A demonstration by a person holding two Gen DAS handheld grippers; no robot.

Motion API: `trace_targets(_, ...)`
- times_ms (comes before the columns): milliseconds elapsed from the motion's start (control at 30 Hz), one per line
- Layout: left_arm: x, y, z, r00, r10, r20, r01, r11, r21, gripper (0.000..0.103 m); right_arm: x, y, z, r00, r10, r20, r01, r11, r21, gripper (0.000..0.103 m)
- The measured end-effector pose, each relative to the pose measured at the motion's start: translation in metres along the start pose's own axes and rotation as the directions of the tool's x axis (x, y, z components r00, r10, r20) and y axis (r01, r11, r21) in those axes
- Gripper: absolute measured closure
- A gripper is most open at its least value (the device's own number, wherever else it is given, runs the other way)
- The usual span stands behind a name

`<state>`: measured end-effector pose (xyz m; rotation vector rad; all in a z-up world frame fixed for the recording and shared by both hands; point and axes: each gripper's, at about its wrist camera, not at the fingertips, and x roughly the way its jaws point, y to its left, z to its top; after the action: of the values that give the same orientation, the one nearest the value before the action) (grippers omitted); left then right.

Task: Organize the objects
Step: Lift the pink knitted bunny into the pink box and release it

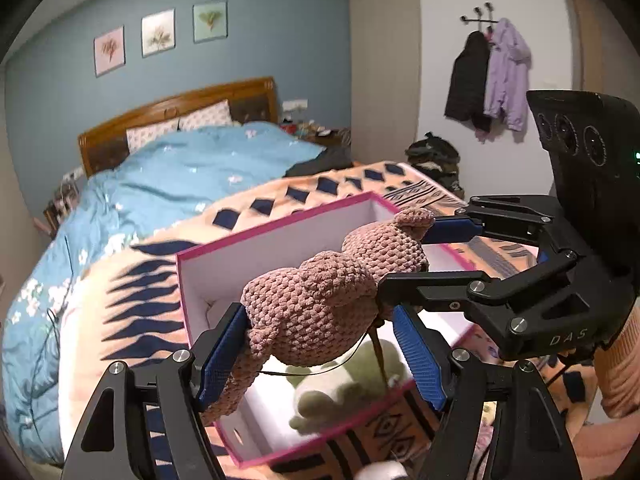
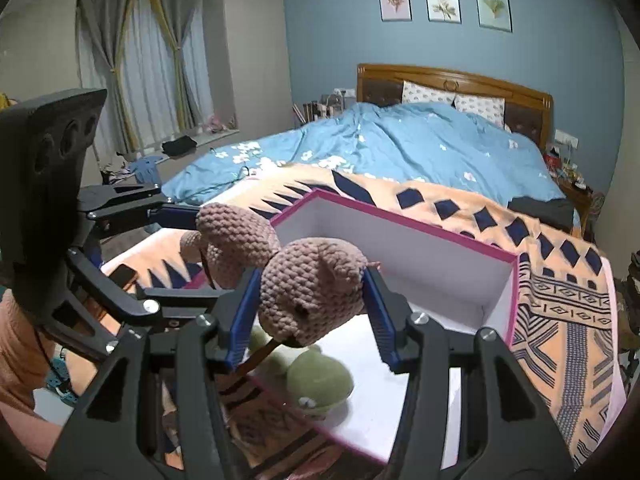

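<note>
both grippers clamp the pinkish-brown crocheted plush bear point(image 1: 320, 304): left gripper point(image 1: 320, 356) low on it, right gripper point(image 2: 308, 312) on its head, holding it over the pink-rimmed white box point(image 2: 440, 256), judged for lowering beside the green plush frog point(image 2: 320, 380).

Nubby crocheted-yarn toy point(image 1: 320, 304); smooth matt cardboard box point(image 1: 256, 256).

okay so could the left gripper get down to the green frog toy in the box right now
Probably not as things stand. The left gripper is occupied, sharing the brown crocheted bear with the right gripper, and the bear hangs directly above the green frog toy in the pink-rimmed box.
</note>
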<state>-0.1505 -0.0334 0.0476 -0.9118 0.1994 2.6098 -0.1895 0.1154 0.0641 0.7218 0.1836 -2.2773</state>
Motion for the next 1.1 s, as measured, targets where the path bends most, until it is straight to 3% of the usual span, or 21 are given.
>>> trace_targets(300, 0.054, 0.013, -0.005, 0.993, 0.017, -0.119, -0.020, 1.000, -0.019, 0.031, 0.057, -0.035, -0.006, 0.990, 0.027, -0.139, -0.012, 0.995, 0.103, 0.049)
trace_targets(500, 0.075, 0.015, -0.011, 0.982, 0.050, -0.181, -0.053, 0.999, -0.013, 0.034, 0.087, -0.047, -0.015, 0.966, 0.026, -0.256, 0.015, 0.988, 0.156, 0.049)
trace_targets(600, 0.075, 0.017, -0.014, 0.980, 0.080, -0.182, -0.084, 0.996, -0.014, 0.034, 0.086, -0.049, -0.013, 0.969, 0.023, -0.247, 0.018, 0.986, 0.163, 0.048)
trace_targets(800, 0.057, 0.015, -0.018, 0.992, 0.061, -0.114, -0.069, 0.996, -0.060, 0.025, 0.084, -0.053, -0.014, 0.967, -0.022, -0.252, 0.068, 0.983, 0.173, 0.047)
trace_targets(933, 0.036, 0.015, -0.019, 0.998, 0.049, -0.042, -0.052, 0.994, -0.094, 0.019, 0.069, -0.048, -0.017, 0.978, 0.000, -0.211, 0.038, 0.984, 0.175, 0.047)
trace_targets(1100, -0.003, 0.015, -0.025, 0.997, -0.027, 0.070, 0.036, 0.992, -0.120, 0.012, 0.031, -0.031, -0.022, 0.992, 0.046, -0.121, -0.027, 0.988, 0.152, 0.045)
